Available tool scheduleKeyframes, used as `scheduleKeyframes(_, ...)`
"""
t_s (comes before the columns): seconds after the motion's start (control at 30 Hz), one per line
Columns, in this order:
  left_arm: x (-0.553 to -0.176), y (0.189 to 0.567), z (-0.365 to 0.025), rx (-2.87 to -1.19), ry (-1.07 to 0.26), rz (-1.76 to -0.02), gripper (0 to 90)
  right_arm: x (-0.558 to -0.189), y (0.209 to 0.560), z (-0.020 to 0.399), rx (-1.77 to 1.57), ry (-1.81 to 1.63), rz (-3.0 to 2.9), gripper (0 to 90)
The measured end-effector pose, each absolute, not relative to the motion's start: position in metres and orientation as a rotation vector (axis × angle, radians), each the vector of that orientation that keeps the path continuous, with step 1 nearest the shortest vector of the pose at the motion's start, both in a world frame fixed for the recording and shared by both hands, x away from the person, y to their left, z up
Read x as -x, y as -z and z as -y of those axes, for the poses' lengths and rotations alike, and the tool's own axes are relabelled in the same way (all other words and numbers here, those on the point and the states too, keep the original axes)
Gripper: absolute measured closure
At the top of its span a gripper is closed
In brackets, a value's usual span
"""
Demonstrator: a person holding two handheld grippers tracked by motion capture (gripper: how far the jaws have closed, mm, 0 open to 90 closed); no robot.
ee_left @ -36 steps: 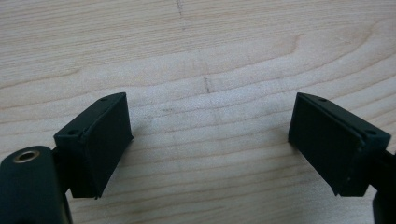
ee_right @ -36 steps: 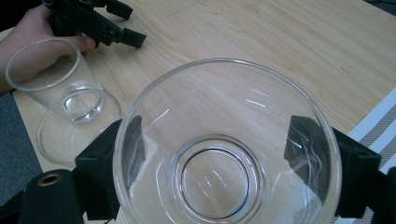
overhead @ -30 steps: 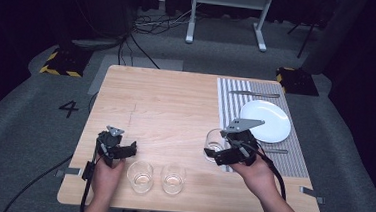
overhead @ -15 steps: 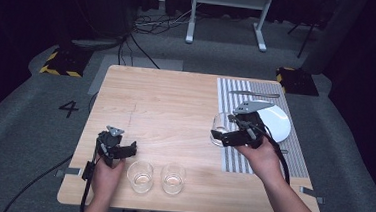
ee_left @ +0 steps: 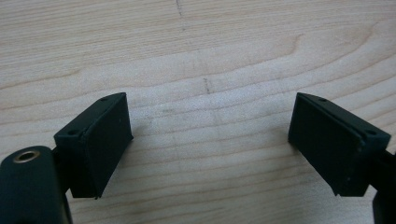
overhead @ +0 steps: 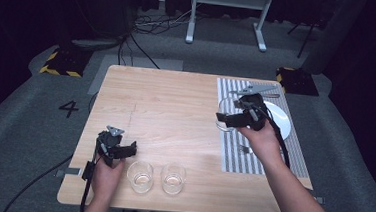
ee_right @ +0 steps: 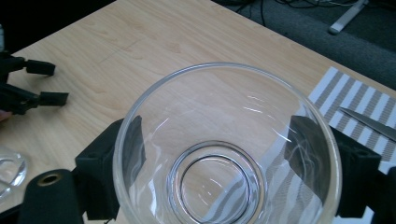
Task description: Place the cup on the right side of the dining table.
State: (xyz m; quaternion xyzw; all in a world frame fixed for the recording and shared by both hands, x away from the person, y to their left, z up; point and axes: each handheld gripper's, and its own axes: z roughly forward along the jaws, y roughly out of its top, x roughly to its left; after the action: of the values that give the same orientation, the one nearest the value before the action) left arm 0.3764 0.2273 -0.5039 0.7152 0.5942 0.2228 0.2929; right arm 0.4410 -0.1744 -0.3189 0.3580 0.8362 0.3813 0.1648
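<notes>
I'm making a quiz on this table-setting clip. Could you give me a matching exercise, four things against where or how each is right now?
Things:
1. right tongs
2. left tongs
3. white plate
4. two glasses

States:
a. open over bare wood, nothing between the jaws
b. standing side by side near the table's front edge
c. shut on a clear glass
d. lying on the striped placemat

Pairs: 1-c, 2-a, 3-d, 4-b
</notes>
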Motion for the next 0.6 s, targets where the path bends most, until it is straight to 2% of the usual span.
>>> scheduleKeyframes(0.6,-0.377,0.504,-0.227,-1.904,-0.594,-1.584,13.6,-0.502,0.312,0.183,-1.110,-1.023,-2.331,18.1)
